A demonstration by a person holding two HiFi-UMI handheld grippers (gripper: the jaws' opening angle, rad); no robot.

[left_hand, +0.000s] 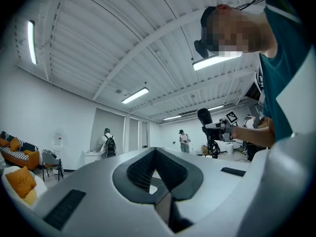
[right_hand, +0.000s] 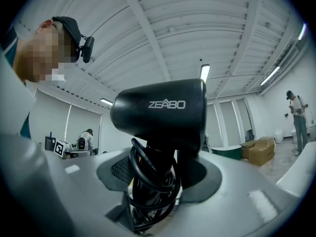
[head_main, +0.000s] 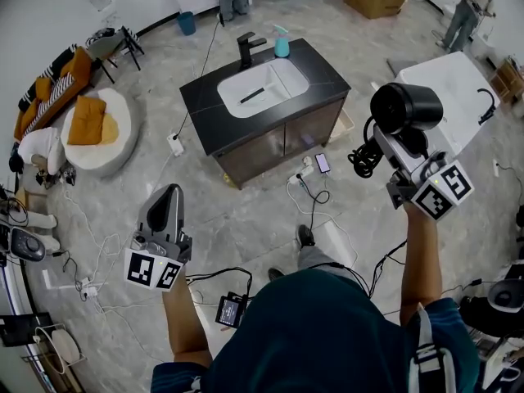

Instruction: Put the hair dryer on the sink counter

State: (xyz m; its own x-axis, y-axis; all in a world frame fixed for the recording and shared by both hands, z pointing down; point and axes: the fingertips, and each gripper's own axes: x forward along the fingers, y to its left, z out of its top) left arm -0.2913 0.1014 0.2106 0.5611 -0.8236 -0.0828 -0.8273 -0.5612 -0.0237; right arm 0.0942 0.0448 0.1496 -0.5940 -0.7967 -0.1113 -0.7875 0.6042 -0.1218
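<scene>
The L gripper (head_main: 169, 191) is pinching shut on nothing, the R gripper (head_main: 388, 137) is squeezing 1 hair dryer (head_main: 405, 106) up in the air, & past open floor (head_main: 246, 219) w/ 1 phone (head_main: 322, 163), the sink counter (head_main: 205, 105) is showing a bare front edge, 1 tap (head_main: 246, 49) & 1 blue bottle (head_main: 282, 42).

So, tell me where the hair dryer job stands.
Done: the hair dryer and its cord are clamped in the right gripper. In hand: it is held in the air, short of the sink counter. Left: carry it over and set it down. The left gripper is shut, empty.
</scene>
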